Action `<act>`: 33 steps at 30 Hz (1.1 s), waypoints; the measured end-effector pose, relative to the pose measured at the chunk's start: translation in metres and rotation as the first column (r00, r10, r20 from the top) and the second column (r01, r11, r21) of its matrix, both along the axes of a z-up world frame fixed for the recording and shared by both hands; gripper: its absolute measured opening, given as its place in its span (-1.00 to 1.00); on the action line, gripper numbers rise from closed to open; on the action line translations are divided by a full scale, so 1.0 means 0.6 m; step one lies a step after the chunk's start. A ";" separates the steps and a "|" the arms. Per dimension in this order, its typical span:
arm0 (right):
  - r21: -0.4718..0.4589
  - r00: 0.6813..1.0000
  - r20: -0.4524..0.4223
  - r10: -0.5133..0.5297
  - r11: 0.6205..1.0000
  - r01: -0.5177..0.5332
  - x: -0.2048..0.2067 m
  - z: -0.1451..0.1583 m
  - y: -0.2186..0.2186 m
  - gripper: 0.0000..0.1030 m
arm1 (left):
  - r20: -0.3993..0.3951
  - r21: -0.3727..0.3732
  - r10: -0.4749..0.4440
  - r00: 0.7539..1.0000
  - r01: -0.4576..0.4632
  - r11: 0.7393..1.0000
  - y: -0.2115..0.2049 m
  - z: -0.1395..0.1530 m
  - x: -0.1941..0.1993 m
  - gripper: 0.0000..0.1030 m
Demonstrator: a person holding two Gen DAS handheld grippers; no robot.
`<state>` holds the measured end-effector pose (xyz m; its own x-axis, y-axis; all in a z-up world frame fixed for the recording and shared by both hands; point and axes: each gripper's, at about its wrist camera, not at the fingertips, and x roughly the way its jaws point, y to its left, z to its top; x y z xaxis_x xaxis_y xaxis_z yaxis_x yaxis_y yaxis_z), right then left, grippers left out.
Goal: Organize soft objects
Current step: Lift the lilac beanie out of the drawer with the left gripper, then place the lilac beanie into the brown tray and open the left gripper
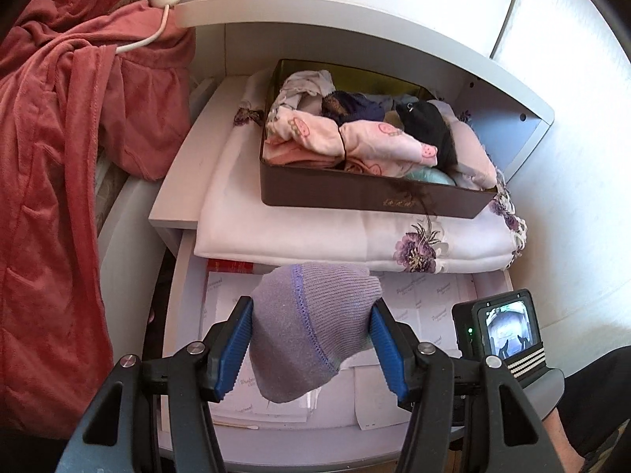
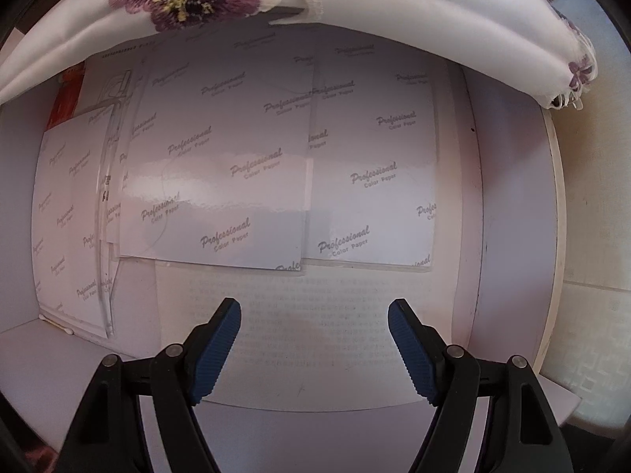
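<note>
We are clamping a rolled lilac sock (image 1: 315, 327) in our left gripper (image 1: 311, 335), its 2 blue pads pressing the sock's sides above the open drawer (image 1: 185, 276). Beyond it, the folded floral cloth (image 1: 299, 232) is overhanging the shelf edge, carrying a brown box (image 1: 355, 197) crowded with rolled garments. A red robe (image 1: 59, 157) is crowding the left side. Our right gripper (image 2: 315, 349) is hanging with its jaws apart and nothing between them, over loose paper sheets (image 2: 236, 157) lining the drawer, with free room between the walls.
</note>
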<state>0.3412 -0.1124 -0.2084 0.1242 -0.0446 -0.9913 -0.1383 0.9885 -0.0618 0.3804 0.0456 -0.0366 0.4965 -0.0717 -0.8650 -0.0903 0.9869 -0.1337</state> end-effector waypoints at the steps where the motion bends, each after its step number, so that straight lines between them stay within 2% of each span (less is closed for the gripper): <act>1: 0.000 1.000 0.000 0.000 1.000 0.000 0.000 -0.003 -0.001 0.51 | 0.004 0.003 0.001 1.000 -0.001 1.000 0.000 0.002 -0.001 0.14; 17: -0.014 1.000 -0.011 0.018 1.000 -0.018 -0.003 -0.014 0.010 0.51 | 0.040 0.016 0.019 0.999 -0.020 1.000 0.003 0.036 -0.020 0.14; 33: 0.034 0.998 -0.060 -0.014 0.999 0.017 0.004 -0.028 -0.006 0.51 | 0.057 0.015 0.020 0.998 -0.021 1.000 0.006 0.064 -0.041 0.14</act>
<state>0.3437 -0.1162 -0.2251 0.0638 -0.0112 -0.9979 -0.1254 0.9919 -0.0192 0.3558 0.0495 0.0017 0.5465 -0.0480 -0.8361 -0.1030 0.9869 -0.1240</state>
